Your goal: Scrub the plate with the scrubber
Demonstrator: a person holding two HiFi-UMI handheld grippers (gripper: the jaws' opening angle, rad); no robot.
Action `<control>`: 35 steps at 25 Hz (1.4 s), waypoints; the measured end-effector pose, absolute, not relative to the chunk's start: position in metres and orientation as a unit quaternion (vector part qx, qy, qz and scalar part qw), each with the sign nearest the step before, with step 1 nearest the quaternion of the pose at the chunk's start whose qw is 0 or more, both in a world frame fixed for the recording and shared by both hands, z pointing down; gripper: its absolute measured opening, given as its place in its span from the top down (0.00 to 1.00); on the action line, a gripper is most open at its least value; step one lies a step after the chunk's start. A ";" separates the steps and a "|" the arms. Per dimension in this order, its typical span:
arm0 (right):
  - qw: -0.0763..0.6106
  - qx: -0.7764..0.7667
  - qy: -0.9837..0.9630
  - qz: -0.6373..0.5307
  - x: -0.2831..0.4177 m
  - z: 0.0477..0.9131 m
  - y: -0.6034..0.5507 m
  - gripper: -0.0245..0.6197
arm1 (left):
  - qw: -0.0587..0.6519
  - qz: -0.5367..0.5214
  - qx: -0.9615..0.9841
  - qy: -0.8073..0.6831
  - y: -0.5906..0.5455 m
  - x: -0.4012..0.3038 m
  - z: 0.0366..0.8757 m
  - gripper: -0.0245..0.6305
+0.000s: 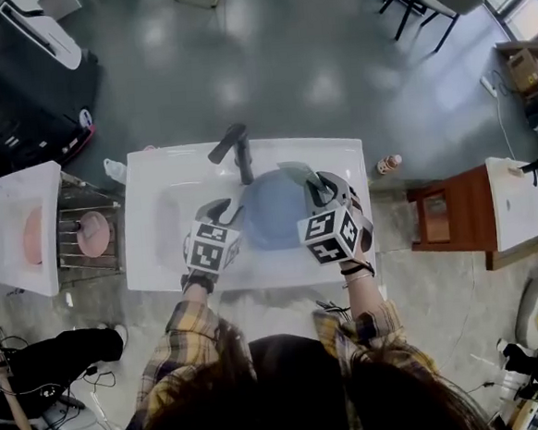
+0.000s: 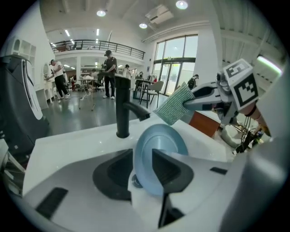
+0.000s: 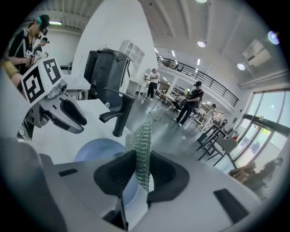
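Print: black-and-white square markers (image 1: 331,235) on both gripper cubes, patterns only, no words. Everything else was too small to read.

Left gripper (image 2: 141,159): jaws stood spread as wide as they go, straddling the rim of the blue plate (image 2: 159,136). One pad sat in front of the plate's face and the other behind its edge. It looked loose, not clamped.

Right gripper (image 3: 144,165): jaws were pinched down on the green mesh scrubber (image 3: 141,138), which stood on edge and stuck out past the pads. In the left gripper view the scrubber hung just above the plate's top rim; I couldn't tell if they touched.

The plate sat tilted in the white sink (image 1: 157,204), just in front of the black faucet (image 1: 241,154), between the two grippers. The left gripper was at its left rim and the right gripper at its upper right.

Off to the left, a pink plate (image 1: 94,234) lay on a wire rack (image 1: 73,257). A small bottle (image 1: 388,164) stood on the floor near the sink's far right corner.
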State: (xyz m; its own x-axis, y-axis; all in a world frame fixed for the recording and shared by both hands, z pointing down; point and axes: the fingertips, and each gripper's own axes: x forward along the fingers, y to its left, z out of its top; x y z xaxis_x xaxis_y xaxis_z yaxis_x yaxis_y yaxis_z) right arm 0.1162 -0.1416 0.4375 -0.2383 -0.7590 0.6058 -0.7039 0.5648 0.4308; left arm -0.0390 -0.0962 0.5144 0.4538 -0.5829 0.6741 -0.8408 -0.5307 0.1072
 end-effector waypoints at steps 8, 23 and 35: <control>0.320 0.474 -0.820 -0.040 0.097 0.361 -0.132 0.80 | 0.141 0.233 0.853 -0.446 -0.100 -0.025 0.434 0.79; 0.109 0.430 -0.896 0.033 0.055 0.264 -0.106 0.80 | 0.011 0.086 0.875 -0.477 -0.099 -0.020 0.271 0.91; 0.084 0.411 -0.907 0.035 0.050 0.252 -0.100 0.81 | 0.022 0.023 0.891 -0.454 -0.095 -0.016 0.244 0.94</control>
